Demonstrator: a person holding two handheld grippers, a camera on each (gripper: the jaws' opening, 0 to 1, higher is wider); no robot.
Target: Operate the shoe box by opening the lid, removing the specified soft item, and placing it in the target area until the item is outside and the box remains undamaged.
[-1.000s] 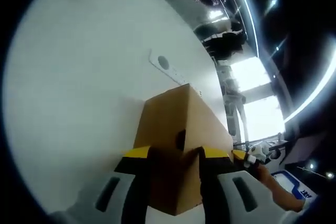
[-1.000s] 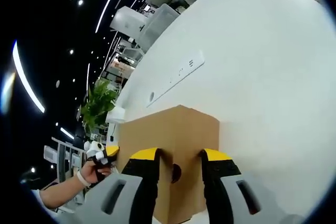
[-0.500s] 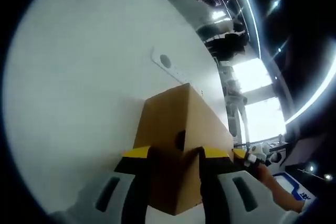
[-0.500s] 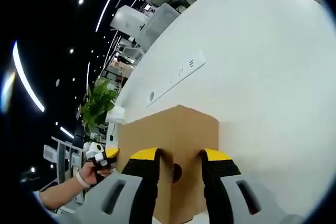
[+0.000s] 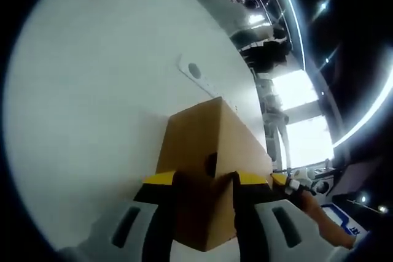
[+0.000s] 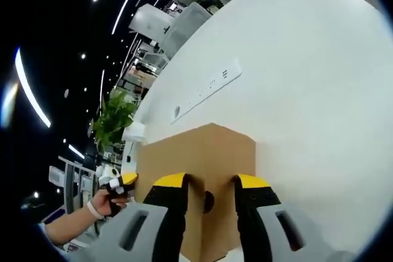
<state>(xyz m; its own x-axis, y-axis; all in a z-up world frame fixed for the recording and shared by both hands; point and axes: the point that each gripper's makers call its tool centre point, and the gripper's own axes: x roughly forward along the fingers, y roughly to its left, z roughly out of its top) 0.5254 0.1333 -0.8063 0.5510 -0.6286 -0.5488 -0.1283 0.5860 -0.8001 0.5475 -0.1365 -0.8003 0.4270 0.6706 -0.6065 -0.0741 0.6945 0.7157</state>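
Brown cardboard shoe box (image 5: 212,170) sits on white counter (image 5: 92,121), lid closed. Left claw (image 5: 205,179) clamped on one end wall, right claw (image 6: 210,182) clamped on opposite end. Box long axis runs claw to claw; both equally near.

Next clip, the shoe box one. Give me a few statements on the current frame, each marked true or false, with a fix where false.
1. The cardboard box sits on a white table. True.
2. The left gripper straddles an end of the box. True.
3. The box lid is off and lies beside it. False: the box looks closed.
4. A soft item lies on the table. False: none is visible outside the box.
5. A green plant stands past the table edge in the right gripper view. True.
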